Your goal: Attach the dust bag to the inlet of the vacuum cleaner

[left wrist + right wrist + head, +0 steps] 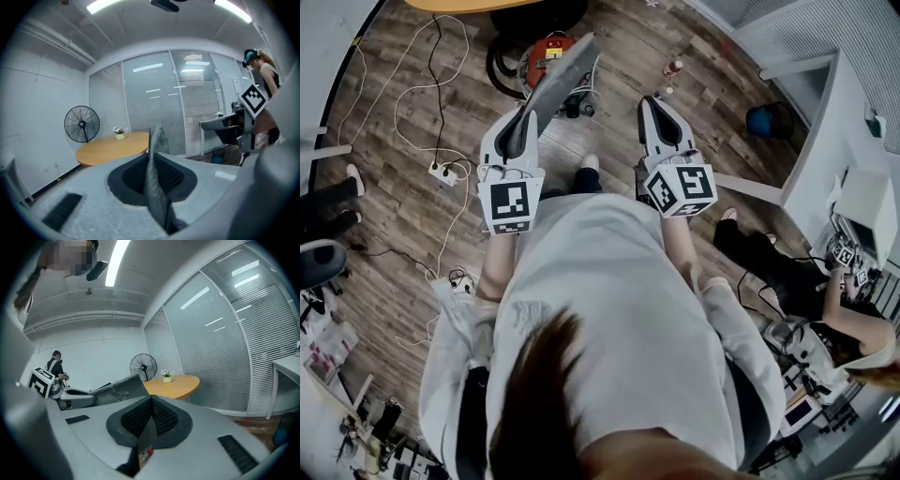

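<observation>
The left gripper (523, 127) has its jaws clamped on the grey dust bag (567, 66). The bag sticks out far over the floor, its end above the red vacuum (542, 49). To the right, the right gripper (656, 105) has its jaws together on nothing.

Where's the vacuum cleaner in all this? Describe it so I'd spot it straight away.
On the wood floor, look just below the round wooden table at the top edge. The vacuum cleaner is the only red-orange thing there, with a black hose looped beside it.
</observation>
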